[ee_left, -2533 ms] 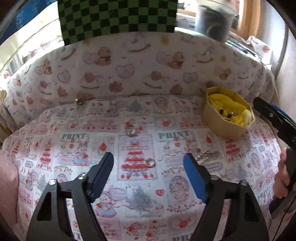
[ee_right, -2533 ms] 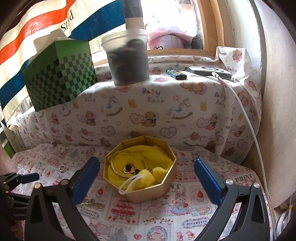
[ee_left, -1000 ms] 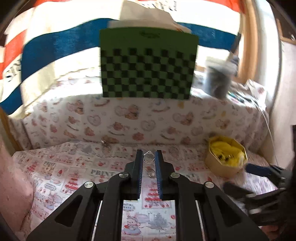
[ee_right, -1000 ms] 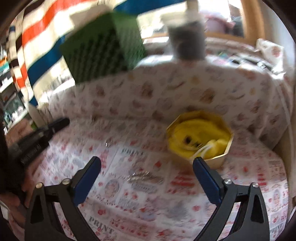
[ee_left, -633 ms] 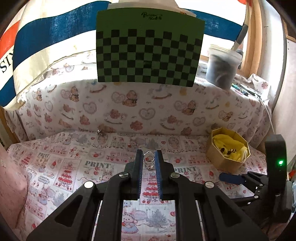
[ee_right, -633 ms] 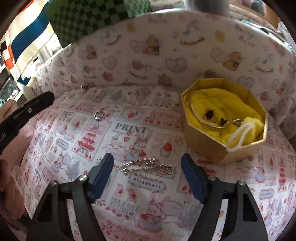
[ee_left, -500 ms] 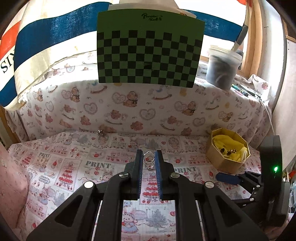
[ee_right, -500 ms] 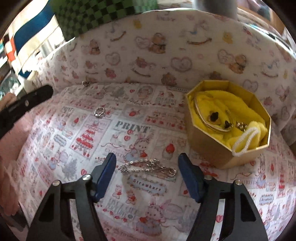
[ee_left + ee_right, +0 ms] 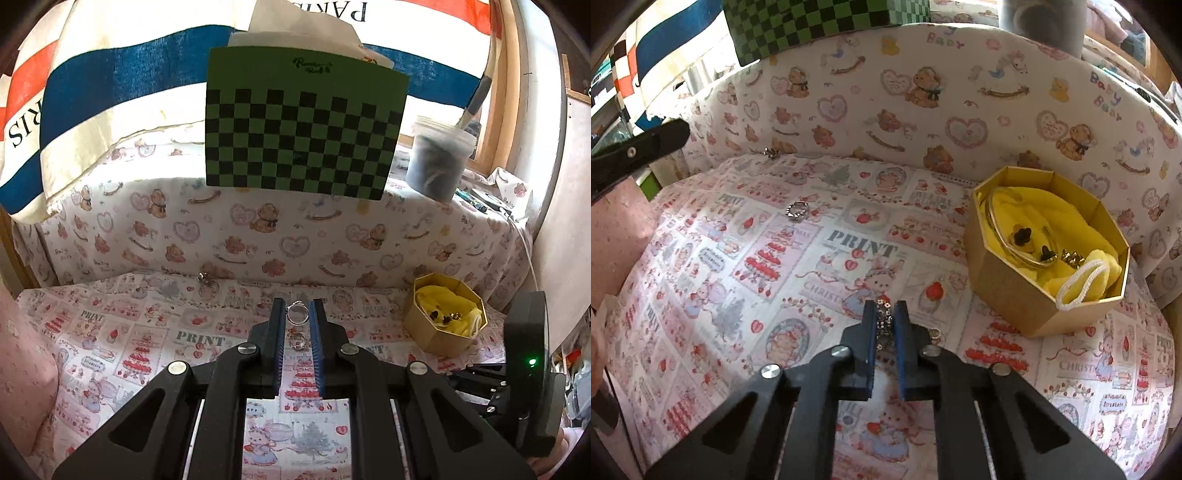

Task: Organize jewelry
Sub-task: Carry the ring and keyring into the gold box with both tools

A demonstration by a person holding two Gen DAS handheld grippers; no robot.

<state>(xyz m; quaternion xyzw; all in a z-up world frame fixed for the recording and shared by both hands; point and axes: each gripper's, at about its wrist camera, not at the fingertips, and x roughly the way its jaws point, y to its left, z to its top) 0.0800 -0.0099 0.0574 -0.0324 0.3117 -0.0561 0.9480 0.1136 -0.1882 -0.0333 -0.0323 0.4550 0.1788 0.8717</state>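
Chain [image 9: 884,325] mostly hidden betw. right jaws — small piece [image 9: 772,152] by back wall too tiny to ID.

Left gripper [image 9: 297,316]: jaws nearly closed, a narrow gap between the pads, tips pointing to 12 o'clock, tilted downward.
Right gripper [image 9: 885,318]: jaws drawn together, tips toward 12 o'clock, pitched steeply down; seen at 4 o'clock in the left wrist view.

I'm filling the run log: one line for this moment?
left gripper: shut on ring | right gripper: shut on chain bracelet | gold box: open
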